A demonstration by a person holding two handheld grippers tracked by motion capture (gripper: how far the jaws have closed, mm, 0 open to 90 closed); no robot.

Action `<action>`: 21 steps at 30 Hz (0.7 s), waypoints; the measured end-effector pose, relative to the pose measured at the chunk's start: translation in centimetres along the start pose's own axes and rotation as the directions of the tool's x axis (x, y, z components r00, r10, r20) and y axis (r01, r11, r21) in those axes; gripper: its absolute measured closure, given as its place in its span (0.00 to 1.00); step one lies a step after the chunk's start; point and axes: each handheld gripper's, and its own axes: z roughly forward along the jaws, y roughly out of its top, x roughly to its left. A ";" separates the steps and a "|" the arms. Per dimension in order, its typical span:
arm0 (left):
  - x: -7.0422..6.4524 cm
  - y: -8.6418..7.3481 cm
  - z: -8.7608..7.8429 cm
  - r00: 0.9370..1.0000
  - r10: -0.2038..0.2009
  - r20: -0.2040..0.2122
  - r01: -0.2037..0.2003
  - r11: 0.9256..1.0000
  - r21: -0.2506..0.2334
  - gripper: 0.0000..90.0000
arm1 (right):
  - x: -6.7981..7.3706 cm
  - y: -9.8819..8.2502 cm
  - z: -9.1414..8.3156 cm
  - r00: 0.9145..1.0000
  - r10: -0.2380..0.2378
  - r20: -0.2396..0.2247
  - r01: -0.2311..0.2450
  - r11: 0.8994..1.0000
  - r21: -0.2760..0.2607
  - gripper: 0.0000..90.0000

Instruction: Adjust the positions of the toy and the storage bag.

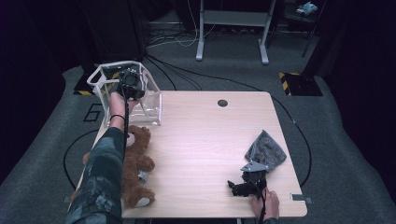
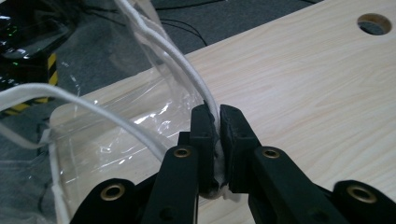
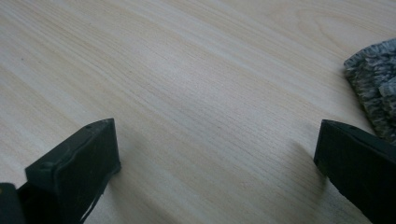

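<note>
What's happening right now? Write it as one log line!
left tongs: shut on white rim of clear plastic bag | right tongs: open, empty, on pale wooden table | brown teddy bear: lying untouched | grey fuzzy cloth: lying untouched

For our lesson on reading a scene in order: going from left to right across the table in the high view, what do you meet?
Teddy bear → round hole in the table top → right gripper → grey cloth.
</note>
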 end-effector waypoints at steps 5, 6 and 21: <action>-0.7 0.3 0.2 1.000 0.016 0.002 -0.016 1.000 -0.013 0.94 | 0.0 0.0 0.0 1.000 -0.001 0.000 0.001 1.000 0.000 0.00; -0.7 0.4 0.3 1.000 0.015 0.007 -0.015 1.000 -0.017 0.94 | 0.0 0.0 0.0 1.000 -0.001 0.000 0.001 1.000 0.000 0.00; -2.9 1.3 0.7 0.993 0.098 0.059 -0.097 0.995 -0.013 0.93 | 0.0 0.0 0.0 1.000 0.000 0.001 0.000 1.000 0.000 0.00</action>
